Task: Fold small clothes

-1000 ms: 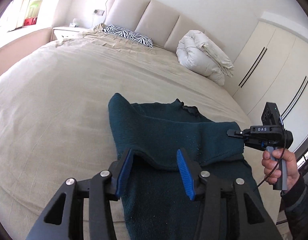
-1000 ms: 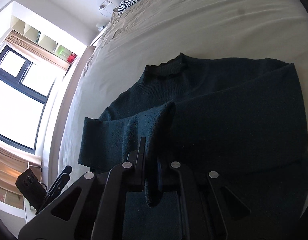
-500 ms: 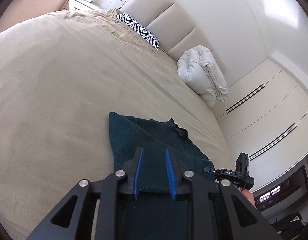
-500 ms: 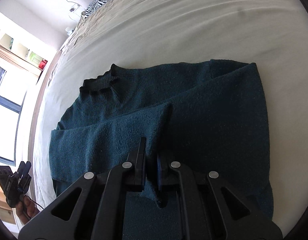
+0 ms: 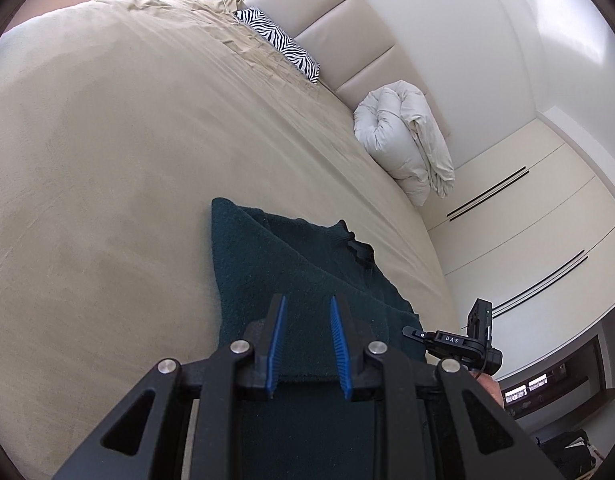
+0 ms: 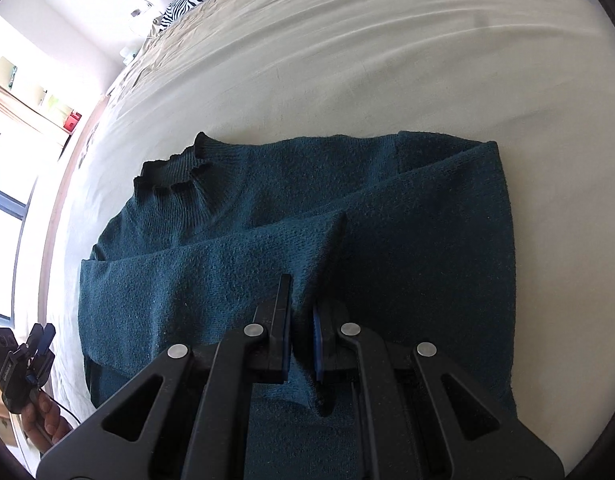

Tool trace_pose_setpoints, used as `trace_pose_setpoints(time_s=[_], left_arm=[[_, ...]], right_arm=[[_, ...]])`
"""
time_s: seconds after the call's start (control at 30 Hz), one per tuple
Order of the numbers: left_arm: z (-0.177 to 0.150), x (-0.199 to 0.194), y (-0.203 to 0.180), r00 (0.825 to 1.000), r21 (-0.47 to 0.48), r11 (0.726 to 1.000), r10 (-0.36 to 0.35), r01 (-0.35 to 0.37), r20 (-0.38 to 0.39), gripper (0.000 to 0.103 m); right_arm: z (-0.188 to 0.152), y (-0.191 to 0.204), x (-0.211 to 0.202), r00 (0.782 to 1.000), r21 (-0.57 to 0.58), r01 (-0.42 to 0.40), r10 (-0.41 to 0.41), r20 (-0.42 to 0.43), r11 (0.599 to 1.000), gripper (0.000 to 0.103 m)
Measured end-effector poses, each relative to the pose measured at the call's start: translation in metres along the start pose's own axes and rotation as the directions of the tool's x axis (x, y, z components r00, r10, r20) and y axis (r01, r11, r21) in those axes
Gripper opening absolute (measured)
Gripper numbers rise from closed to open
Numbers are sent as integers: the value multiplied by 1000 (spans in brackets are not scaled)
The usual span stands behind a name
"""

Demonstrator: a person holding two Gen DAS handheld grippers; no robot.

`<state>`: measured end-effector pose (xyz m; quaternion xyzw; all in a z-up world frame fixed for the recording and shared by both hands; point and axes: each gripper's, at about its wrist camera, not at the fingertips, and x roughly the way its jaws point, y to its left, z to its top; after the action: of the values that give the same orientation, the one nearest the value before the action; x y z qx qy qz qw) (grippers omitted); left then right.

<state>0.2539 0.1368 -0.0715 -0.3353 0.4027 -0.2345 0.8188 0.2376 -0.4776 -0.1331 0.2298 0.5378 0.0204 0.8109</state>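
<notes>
In the right wrist view, nearest the lens, the right gripper (image 6: 301, 320) has its jaws drawn almost together on a fold of the dark teal sweater (image 6: 407, 240), a ridge of knit rising between the blue pads (image 6: 318, 344) and running away from them. The left gripper (image 5: 305, 334), seen from its own camera, stands with a moderate gap between its blue-padded fingers (image 5: 276, 340); nothing is gripped there, and the teal knit only shows through the gap, lying below. The sweater lies spread on the beige bedspread (image 5: 107, 160), one sleeve folded across its body toward the left, the ribbed collar (image 6: 171, 176) at its far left edge in the right wrist view. At the near left of that same view, off the edge of the bed, the left gripper appears again, held in a hand (image 6: 45, 420). Farther across the bed, a rolled white duvet (image 5: 403, 140) rests by the padded headboard (image 5: 347, 28), and a zebra-striped pillow (image 5: 279, 42) lies to its left at the head of the bed. At the far right stand cream wardrobe doors (image 5: 547, 220).
</notes>
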Motion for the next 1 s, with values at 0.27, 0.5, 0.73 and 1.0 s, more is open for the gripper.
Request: trace_pose_setpoints(time_s=[0.27, 0.5, 0.73, 1.0], left_arm=[[12, 9, 11, 999, -41, 998, -43, 42, -26, 24], [29, 51, 41, 989, -127, 987, -109, 97, -95, 24], [53, 96, 63, 988, -114, 993, -59, 43, -141, 24], [55, 112, 63, 980, -70, 996, -67, 55, -188, 20]], right_arm=[[-1, -9, 16, 999, 46, -38, 39, -14, 998, 7], [-6, -37, 23, 981, 146, -191, 192, 7, 971, 8], [-6, -39, 27, 976, 135, -215, 216, 12, 967, 8], [-7, -44, 27, 970, 145, -244, 242, 28, 959, 8]])
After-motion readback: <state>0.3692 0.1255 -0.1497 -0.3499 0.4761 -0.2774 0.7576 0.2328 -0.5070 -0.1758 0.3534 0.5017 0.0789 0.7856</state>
